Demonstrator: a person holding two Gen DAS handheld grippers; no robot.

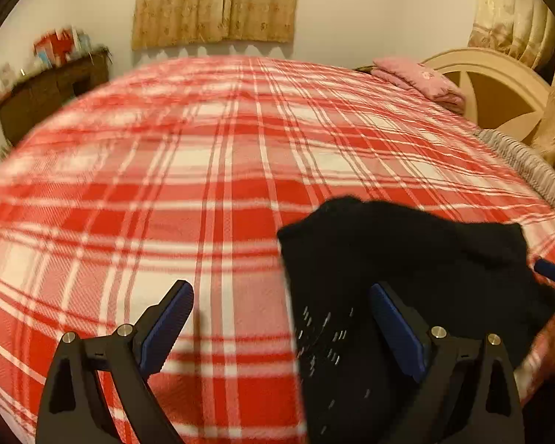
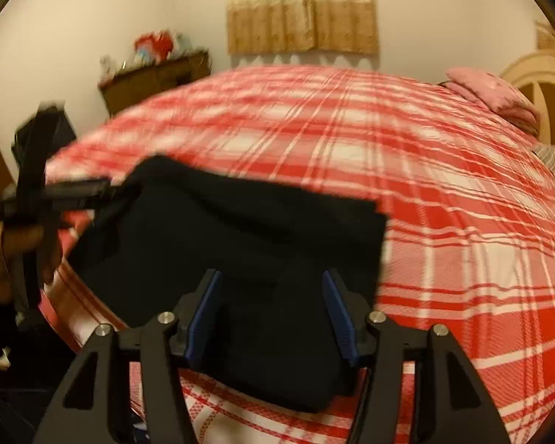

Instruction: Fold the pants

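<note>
The folded black fabric pants [image 2: 240, 236] lie on the red-and-white plaid bedspread [image 1: 166, 185], at its near edge.

The left black two-finger gripper with blue pads [image 1: 281, 329] stands spread wide. Only bedspread and the pants' left edge lie between its fingers, and the pads touch nothing; the bulk of the bundle sits to its right, behind the right finger.

The right black two-finger gripper with blue pads [image 2: 272, 314] is parted, with the near fold of the pants between its fingers. Whether its pads touch the cloth, I cannot tell. The bundle stretches ahead of it and to its left.

No containers show.
</note>
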